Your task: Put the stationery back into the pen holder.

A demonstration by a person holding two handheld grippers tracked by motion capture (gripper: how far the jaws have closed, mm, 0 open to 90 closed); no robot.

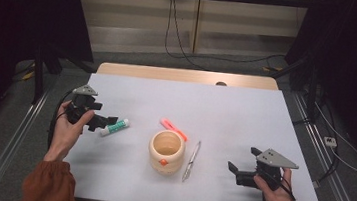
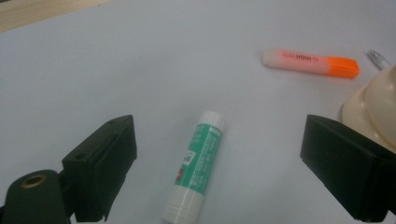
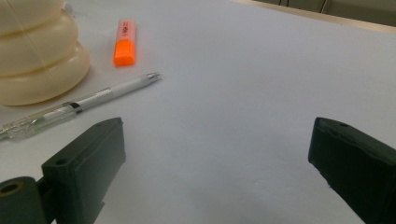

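Observation:
A green and white glue stick lies on the white table, left of a cream ribbed cup. My left gripper is open right at the stick. In the left gripper view the glue stick lies between the two black jaws of that gripper, and neither jaw touches it. An orange highlighter rests just behind the cup, and a clear and white pen lies to its right. My right gripper stands open near the front right, with bare table between the jaws.
In the right gripper view the cup, the pen and the highlighter lie to the upper left. A wooden strip runs along the table's far edge. Cables trail on the floor behind it.

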